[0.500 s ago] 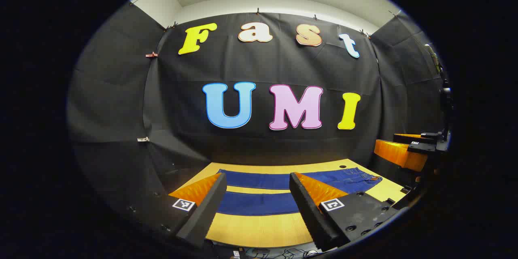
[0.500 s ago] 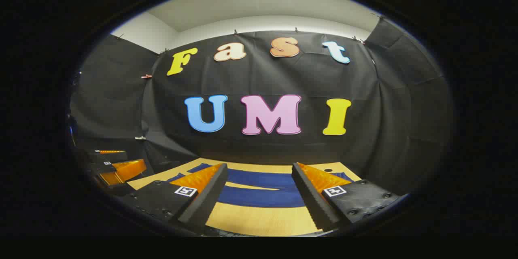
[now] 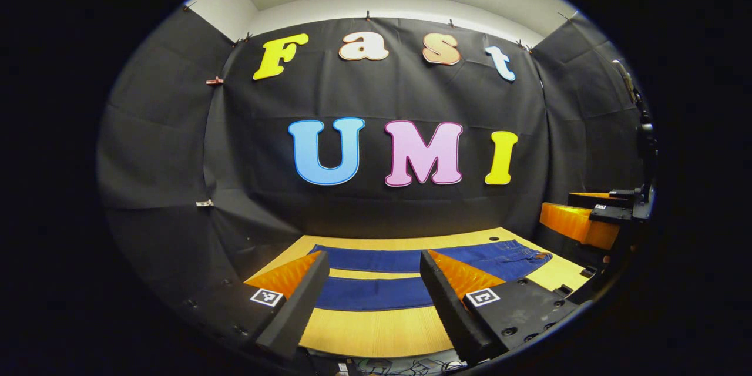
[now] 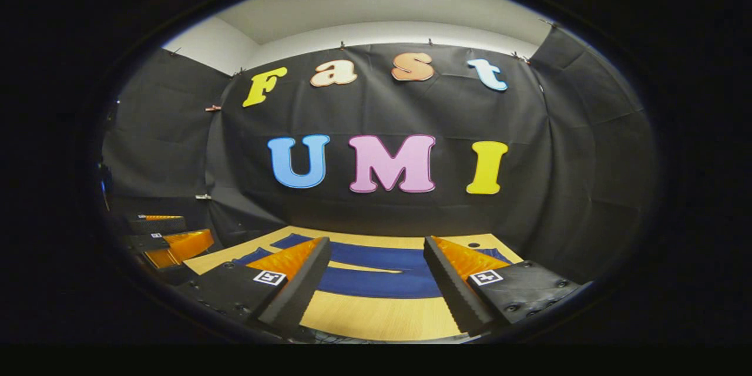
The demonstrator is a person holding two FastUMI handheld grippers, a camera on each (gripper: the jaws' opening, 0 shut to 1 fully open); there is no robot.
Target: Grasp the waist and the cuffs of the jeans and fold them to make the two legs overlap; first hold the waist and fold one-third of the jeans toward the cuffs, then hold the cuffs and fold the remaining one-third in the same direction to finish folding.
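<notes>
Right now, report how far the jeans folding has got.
Nothing is folded yet. The jeans lie flat on the wooden table, both legs spread apart with a strip of table between them, waist toward the right. In hand: nothing; the left gripper and right gripper hover open short of the cloth. Left: overlap the legs, then both one-third folds.
</notes>
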